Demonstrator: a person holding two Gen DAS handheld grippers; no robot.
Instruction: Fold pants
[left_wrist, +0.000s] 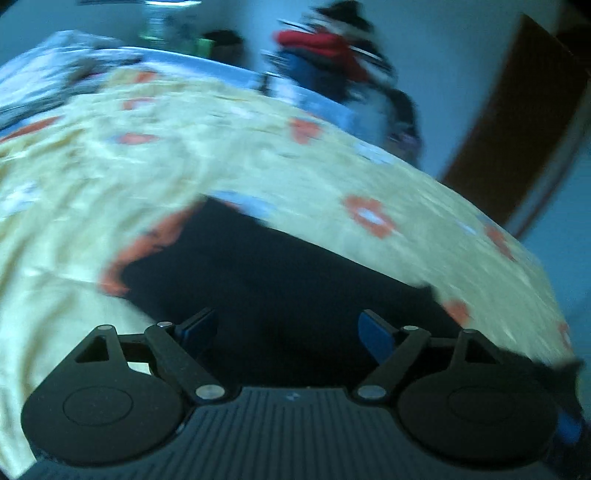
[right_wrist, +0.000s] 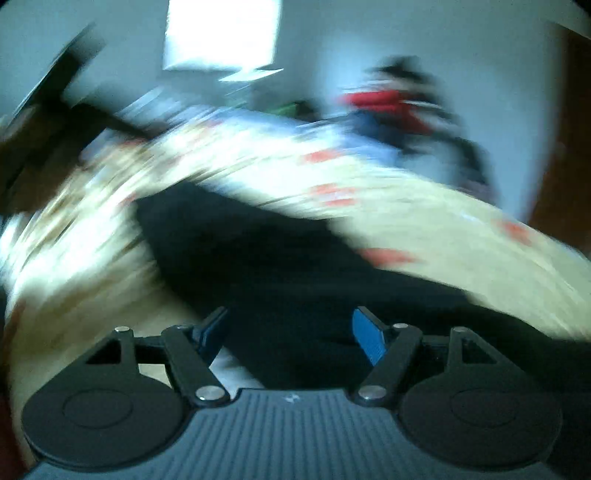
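Observation:
Dark pants (left_wrist: 280, 280) lie spread on a bed with a cream sheet (left_wrist: 110, 177) printed with orange and blue shapes. My left gripper (left_wrist: 288, 332) is open, its blue-padded fingers apart just above the near part of the pants, holding nothing. In the right wrist view the same dark pants (right_wrist: 288, 273) stretch from upper left to lower right across the sheet (right_wrist: 461, 236). My right gripper (right_wrist: 290, 332) is open over the pants' near edge and empty. Both views are motion-blurred.
A pile of red, blue and dark clothes (left_wrist: 332, 55) sits beyond the bed's far edge. A brown door (left_wrist: 517, 122) stands at the right. A bright window (right_wrist: 221, 33) and a dark shape (right_wrist: 55, 85) at the left show in the right wrist view.

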